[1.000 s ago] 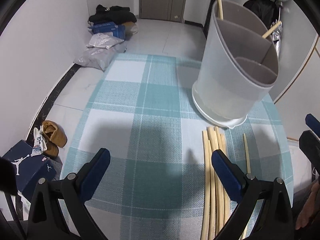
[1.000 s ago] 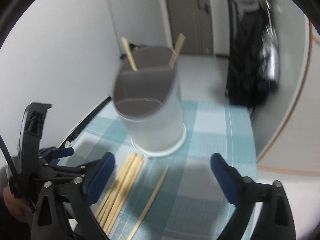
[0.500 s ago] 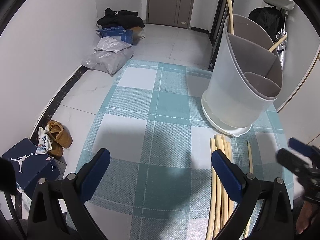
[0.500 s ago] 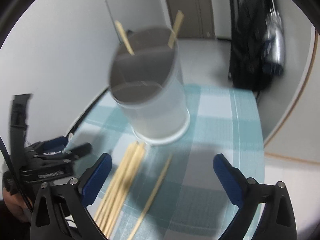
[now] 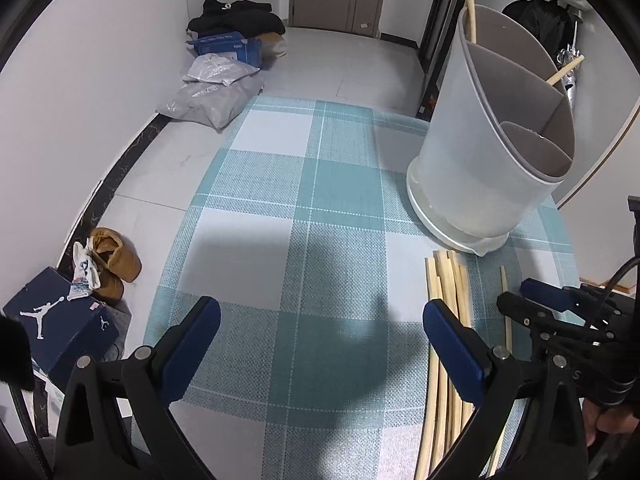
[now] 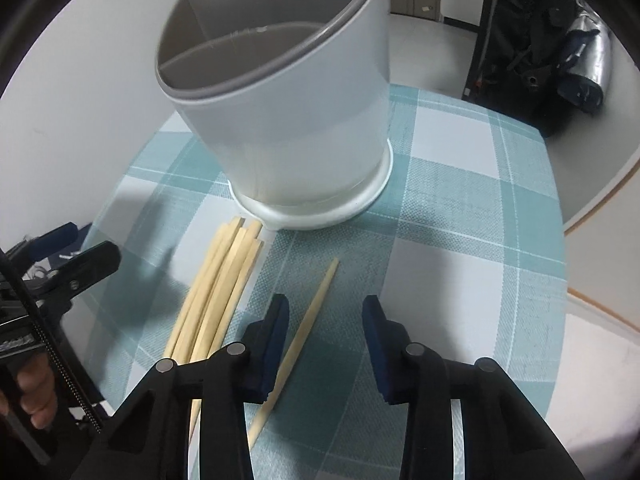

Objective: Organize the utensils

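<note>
Ahead of the right gripper (image 6: 324, 320): bare checked tablecloth (image 6: 460, 220) up to the foot of the divided utensil holder (image 6: 304, 128), which blocks the way further forward.
Between its half-closed jaws, which have just been closing: the single chopstick (image 6: 308, 322), beside the left pad, no contact visible.
To its left: a bundle of chopsticks (image 6: 224, 280) flat on the cloth, then the left gripper (image 5: 320, 336).
To its right: open cloth to the table edge.
Ahead and left of the left gripper: wide clear cloth.
</note>
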Demonstrator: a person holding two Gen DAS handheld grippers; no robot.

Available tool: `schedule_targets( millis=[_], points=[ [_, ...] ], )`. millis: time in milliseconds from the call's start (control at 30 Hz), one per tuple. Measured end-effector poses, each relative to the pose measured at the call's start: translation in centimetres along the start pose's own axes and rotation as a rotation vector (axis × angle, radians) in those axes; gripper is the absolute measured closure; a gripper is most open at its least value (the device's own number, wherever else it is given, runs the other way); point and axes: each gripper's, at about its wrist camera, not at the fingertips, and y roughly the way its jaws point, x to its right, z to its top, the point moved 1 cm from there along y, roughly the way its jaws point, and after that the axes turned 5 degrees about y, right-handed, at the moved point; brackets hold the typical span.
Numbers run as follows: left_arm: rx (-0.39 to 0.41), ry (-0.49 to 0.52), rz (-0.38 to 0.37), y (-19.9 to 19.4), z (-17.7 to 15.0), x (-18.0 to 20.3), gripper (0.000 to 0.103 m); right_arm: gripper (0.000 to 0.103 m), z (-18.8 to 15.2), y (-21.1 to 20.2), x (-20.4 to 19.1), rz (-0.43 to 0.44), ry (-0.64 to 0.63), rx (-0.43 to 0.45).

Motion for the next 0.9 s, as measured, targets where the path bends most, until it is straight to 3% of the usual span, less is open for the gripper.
schedule_targets(
  millis=[167,233,333,433,633,900],
  points=[
    [0.018,-0.034,0.037,0.0,0.0,-0.2,0.003,0.079,0.2,0.3,-1.2,-0.065,-0.061,0.002],
    [0.026,-0.028,0.039,0.0,0.0,0.0,0.003,0.095,0.3,0.4,-1.1,-0.039,-0.054,-0.001],
    [0.038,0.001,0.046,0.0,-0.2,0.5,0.003,0.098,0.3,0.4,-1.1,-0.027,-0.053,0.014],
    [0.021,0.048,0.007,0.3,-0.4,1.3,0.003,0.099,0.3,0.3,-0.2,0.026,-0.004,0.027],
    [-0.087,0.121,-0.057,1.8,-1.0,2.8,0.003,0.099,0.7,-0.5,2.7,0.213,0.180,0.058],
    [-0.154,0.131,-0.024,3.0,-1.0,2.8,0.003,0.099,1.9,-2.6,5.5,0.342,0.286,0.137]
  ],
)
